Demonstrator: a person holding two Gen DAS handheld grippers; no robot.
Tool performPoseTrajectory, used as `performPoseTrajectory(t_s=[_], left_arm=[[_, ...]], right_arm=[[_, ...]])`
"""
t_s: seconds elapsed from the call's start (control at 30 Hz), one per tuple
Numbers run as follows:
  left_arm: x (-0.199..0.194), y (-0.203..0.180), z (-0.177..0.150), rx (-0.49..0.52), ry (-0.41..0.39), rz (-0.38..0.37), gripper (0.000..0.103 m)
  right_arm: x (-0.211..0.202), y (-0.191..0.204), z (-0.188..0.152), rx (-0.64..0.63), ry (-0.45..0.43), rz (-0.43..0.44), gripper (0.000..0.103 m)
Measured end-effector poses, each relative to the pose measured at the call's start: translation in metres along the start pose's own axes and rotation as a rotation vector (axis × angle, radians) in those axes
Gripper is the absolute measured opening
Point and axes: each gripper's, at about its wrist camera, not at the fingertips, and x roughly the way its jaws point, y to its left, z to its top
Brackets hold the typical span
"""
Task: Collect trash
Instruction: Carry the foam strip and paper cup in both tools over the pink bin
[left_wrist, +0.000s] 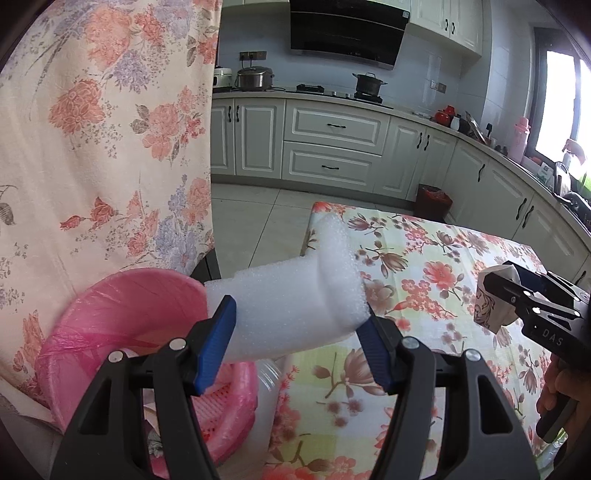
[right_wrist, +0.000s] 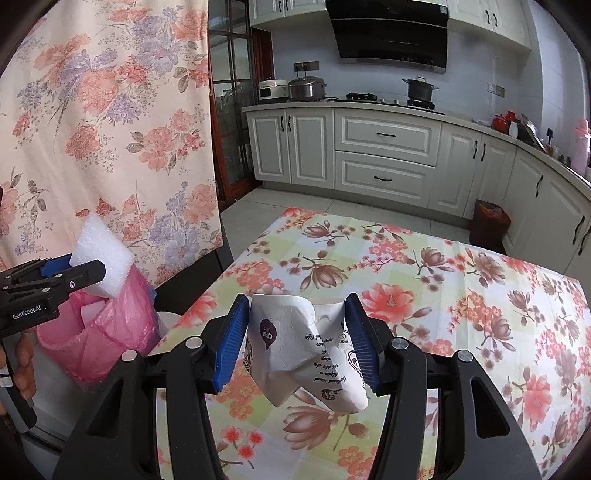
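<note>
Nearest in the left wrist view, the left gripper (left_wrist: 299, 325) has its jaws about half spread and pressed on one piece of white foam (left_wrist: 295, 295). The foam is bent: its long axis runs away from the camera, up and to the right, and its far end kinks upward. It hangs in the air over the left edge of the counter (left_wrist: 443, 266), just right of the one pink bin (left_wrist: 140, 306), which is lined with a pink plastic bag and stands low at the left, beside the counter.

In the right wrist view the right gripper (right_wrist: 293, 332) holds one crumpled paper cup (right_wrist: 295, 350), white with dark print. Its jaws are narrower than the left pair and squeeze the cup from both sides. The cup's long axis lies roughly across the jaws, tilted down to the right, with the rim toward the far side. It is lifted clear of the flowered cloth on the counter.

Each gripper shows at the edge of the other's view, well apart. A floral curtain (right_wrist: 110, 110) hangs on the left behind the bin. Far off are white cabinets and one dark bin (right_wrist: 491, 221) on the floor.
</note>
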Motion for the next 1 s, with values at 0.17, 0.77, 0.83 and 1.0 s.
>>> performPoseTrajectory(t_s=[0.17, 0.77, 0.83, 1.0], left_arm=[[-0.015, 0.029, -0.002, -0.029, -0.019, 0.044, 0.062], [-0.045, 0.112, -0.018, -0.122, -0.035, 0.152, 0.063], [-0.048, 0.12, -0.018, -0.129, -0.037, 0.161, 0.063], [-0.054, 0.135, -0.021, -0.146, -0.042, 0.184, 0.063]], right_arm=[[0.002, 0.018, 0.005, -0.021, -0.004, 0.02, 0.051], [0.013, 0.101, 0.029, -0.111, -0.007, 0.12, 0.051], [0.016, 0.113, 0.032, -0.122, -0.004, 0.136, 0.051], [0.023, 0.144, 0.039, -0.153, 0.002, 0.18, 0.051]])
